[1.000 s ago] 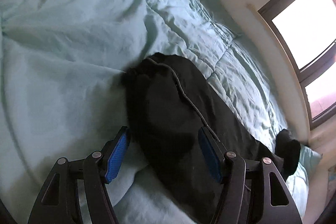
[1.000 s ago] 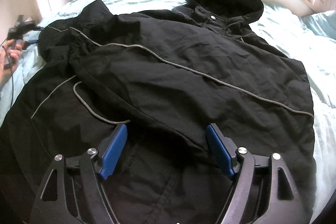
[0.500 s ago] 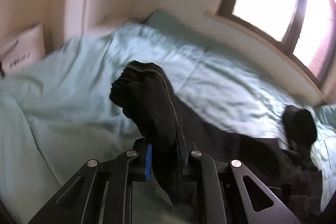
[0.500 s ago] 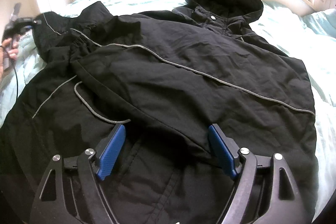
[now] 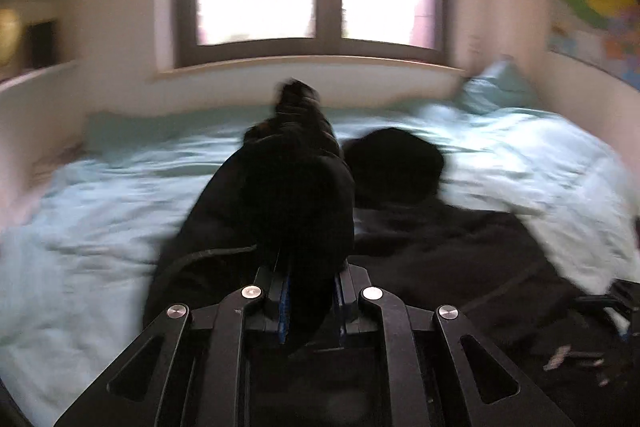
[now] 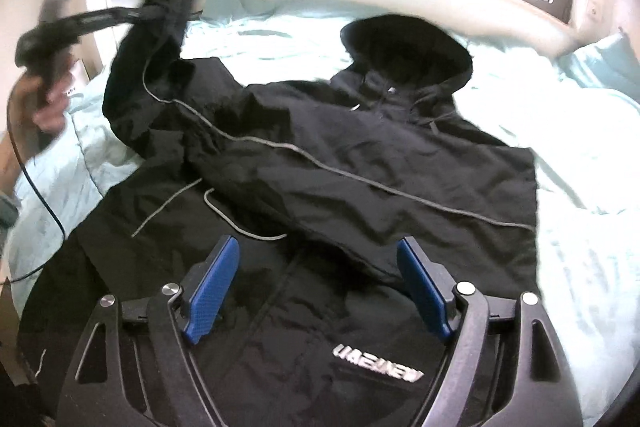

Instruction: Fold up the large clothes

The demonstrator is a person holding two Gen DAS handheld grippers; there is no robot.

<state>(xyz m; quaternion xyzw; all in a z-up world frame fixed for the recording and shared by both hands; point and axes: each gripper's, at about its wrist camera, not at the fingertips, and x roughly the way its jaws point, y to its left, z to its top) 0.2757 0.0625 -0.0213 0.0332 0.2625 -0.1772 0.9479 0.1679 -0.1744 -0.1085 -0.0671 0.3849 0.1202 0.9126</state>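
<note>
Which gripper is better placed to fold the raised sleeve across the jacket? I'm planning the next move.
Left. The left gripper is shut on the sleeve, lifted off the bed. The right gripper hovers open over the jacket front, holding nothing.

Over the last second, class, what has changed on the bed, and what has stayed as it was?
The left claw closed on the black jacket's sleeve and lifted it off the bed toward the hood. The right claw stays open above the jacket's body, which lies flat.
</note>
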